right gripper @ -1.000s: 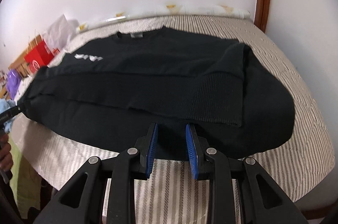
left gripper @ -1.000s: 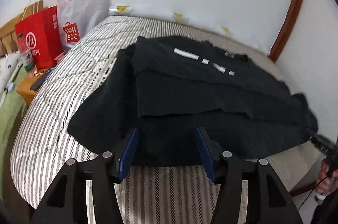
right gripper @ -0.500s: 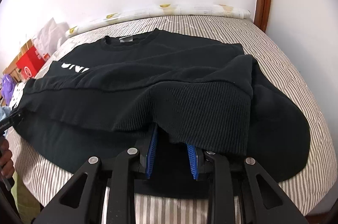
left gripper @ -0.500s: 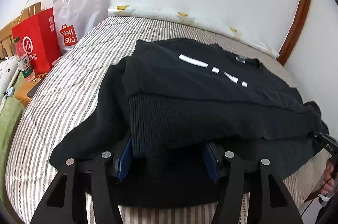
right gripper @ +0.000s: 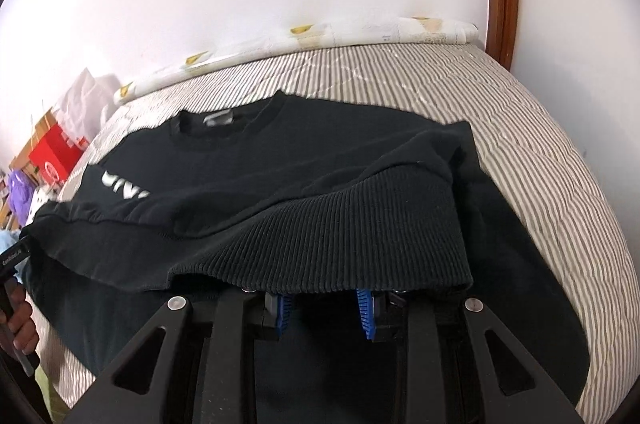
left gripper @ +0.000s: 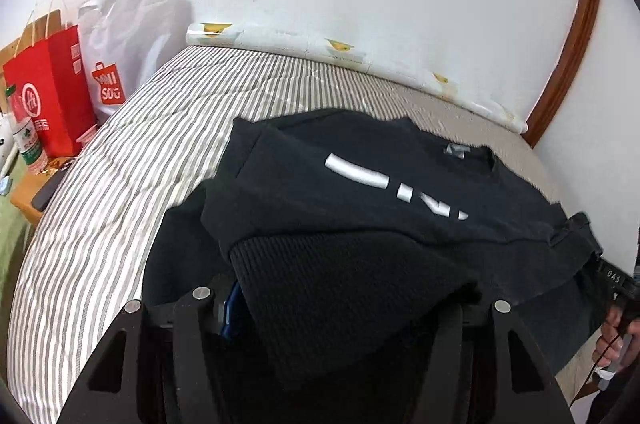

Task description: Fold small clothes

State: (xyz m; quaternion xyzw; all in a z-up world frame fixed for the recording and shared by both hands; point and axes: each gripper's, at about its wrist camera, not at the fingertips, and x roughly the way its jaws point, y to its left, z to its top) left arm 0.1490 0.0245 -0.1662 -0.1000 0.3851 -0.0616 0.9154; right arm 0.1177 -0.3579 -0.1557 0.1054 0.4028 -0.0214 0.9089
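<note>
Only right fingers visibly apart under black sweater; left fingers mostly hidden, state unclear.

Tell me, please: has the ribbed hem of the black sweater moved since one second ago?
Yes. The ribbed hem has been carried away from the bed's near edge, toward the collar, and now covers the right gripper's fingers.

You have a bed covered in a grey-and-white striped quilt. A black sweatshirt lies directly on it, its collar towards the wall. Beyond the sweatshirt, a rolled white cloth with yellow marks lies along the bed's far edge.
</note>
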